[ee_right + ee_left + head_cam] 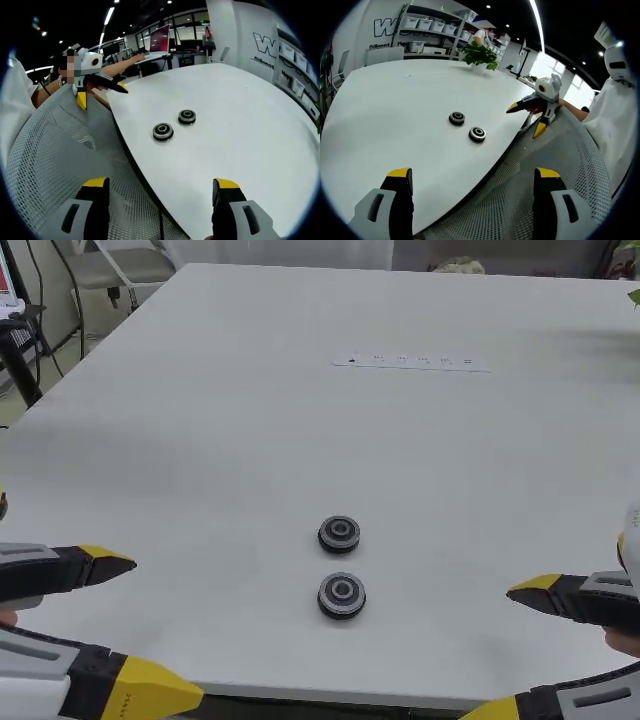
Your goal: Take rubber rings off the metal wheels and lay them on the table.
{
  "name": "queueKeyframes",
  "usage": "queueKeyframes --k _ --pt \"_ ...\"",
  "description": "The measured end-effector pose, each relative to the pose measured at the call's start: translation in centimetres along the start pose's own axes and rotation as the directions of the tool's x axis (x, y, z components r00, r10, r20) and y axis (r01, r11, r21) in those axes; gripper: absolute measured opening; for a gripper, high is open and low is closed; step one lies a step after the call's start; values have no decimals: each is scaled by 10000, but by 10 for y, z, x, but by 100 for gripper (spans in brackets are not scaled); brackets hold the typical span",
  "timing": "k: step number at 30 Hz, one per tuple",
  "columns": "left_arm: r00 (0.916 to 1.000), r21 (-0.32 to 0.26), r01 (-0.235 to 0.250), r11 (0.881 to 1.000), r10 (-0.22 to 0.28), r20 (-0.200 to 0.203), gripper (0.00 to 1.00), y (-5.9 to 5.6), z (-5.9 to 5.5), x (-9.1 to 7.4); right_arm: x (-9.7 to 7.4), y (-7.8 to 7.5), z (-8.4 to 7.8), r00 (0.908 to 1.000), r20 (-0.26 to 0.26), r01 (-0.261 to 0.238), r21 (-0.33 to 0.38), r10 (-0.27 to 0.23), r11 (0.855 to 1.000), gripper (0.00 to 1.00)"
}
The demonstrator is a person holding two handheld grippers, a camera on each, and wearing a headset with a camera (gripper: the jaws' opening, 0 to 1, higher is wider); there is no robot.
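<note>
Two metal wheels with black rubber rings lie flat on the white table, one behind the other: the far wheel and the near wheel. My left gripper hovers open at the table's front left edge, well apart from them. My right gripper hovers open at the front right edge. From the left gripper view I see the far wheel, the near wheel and the right gripper beyond my open left gripper. The right gripper view shows both wheels.
A flush socket strip sits in the table farther back. A chair stands past the far left corner. A potted plant is on the table's far side. The front table edge runs between the grippers.
</note>
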State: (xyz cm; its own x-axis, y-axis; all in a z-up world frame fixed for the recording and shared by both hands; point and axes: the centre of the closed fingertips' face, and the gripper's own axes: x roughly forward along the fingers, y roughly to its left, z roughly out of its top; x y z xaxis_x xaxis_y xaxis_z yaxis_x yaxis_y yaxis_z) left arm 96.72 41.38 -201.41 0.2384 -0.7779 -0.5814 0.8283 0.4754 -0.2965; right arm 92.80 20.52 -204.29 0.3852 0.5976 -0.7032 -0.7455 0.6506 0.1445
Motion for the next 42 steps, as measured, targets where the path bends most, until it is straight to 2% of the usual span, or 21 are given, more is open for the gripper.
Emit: queueKeyframes --k 5,8,9,12,16,29,31,33,35,42 --pt "10000 9 -18 10000 18 6 99 0 0 0 0 -1 1 10000 0 24 -94 -24 10000 83" --pt "10000 41 -14 10000 14 42 99 0 1 0 -2 -3 6 9993 306 197 -171 -191 9997 81" --pt "10000 67 7 10000 -8 83 99 0 2 0 -3 -4 8 9990 388 212 -182 -205 9996 81" --pt "9979 -225 295 9993 -281 587 99 -4 10 -2 -3 -4 9 9988 431 220 -206 -211 9995 79" --pt "9968 -22 243 9997 -241 763 99 -4 13 -3 -4 -7 4 9991 72 421 -464 -418 9980 78" --pt "9932 298 -1 9996 -34 1160 99 -1 22 -5 -13 -11 10 9970 418 665 -505 -645 9965 74" --pt "9940 472 -175 9987 123 1086 99 0 22 -6 -15 -11 15 9964 583 654 -555 -622 9963 74" --pt "9927 953 -298 9950 182 1195 99 -1 28 -8 -17 -14 22 9953 716 700 -567 -659 9959 74" --pt "9913 1056 -262 9941 122 1311 99 -2 32 -9 -19 -18 30 9937 822 811 -647 -757 9946 74" --pt "9927 1564 -202 9875 12 1208 99 -1 41 -7 -26 -27 71 9859 1439 1036 -1211 -858 9872 72"
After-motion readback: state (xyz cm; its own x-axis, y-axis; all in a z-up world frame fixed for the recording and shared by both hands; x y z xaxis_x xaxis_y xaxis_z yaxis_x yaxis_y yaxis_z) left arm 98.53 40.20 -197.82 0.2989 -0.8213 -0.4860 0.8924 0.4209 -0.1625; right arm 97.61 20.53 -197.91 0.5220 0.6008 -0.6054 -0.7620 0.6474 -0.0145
